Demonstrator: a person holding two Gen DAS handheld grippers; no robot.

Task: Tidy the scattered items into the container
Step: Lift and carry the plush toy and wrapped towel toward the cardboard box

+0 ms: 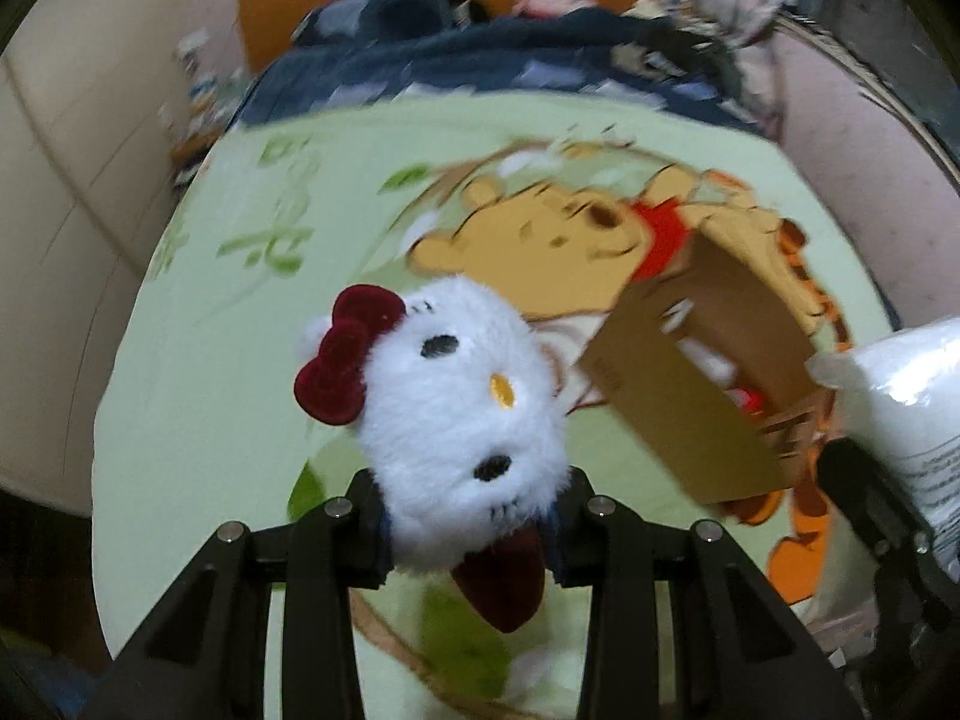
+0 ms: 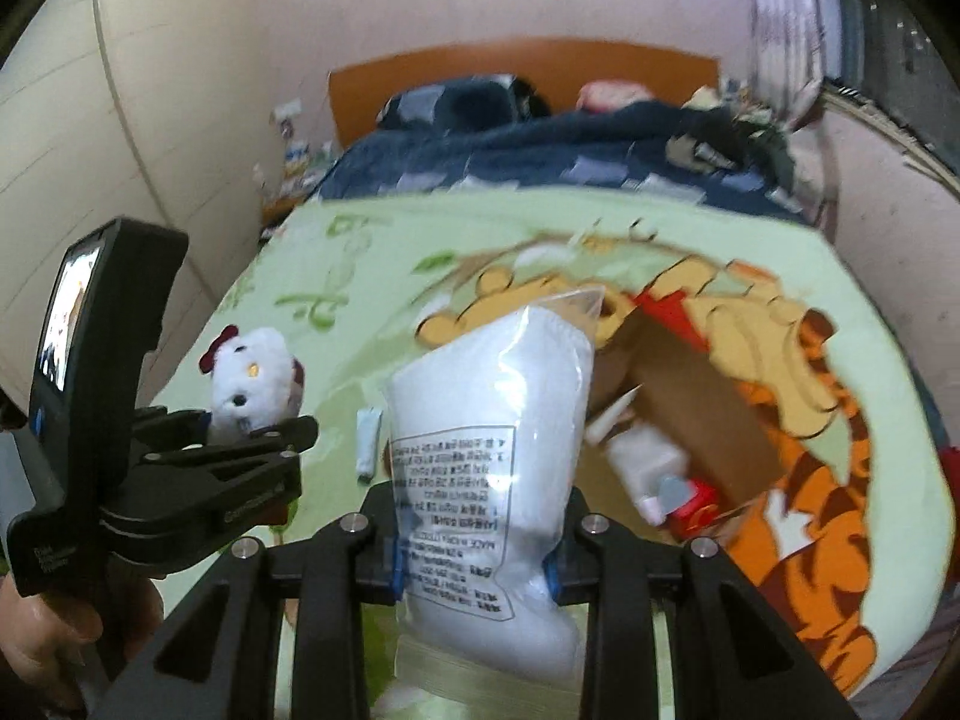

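A bed spread with a pale green cartoon-print blanket fills both views, a rumpled dark blue quilt heaped at its far end against an orange headboard. On the blanket lies an open cardboard box, tipped at an angle, already holding a few small items, among them a white carton and something red. The right gripper is clamped on a white packaged mask in clear printed plastic, its fingers pinching the pack's lower half above the blanket. The left gripper has its fingers closed on the neck of a white cat plush with a dark red bow, lifted clear of the bed. A small pale tube lies on the blanket between them.
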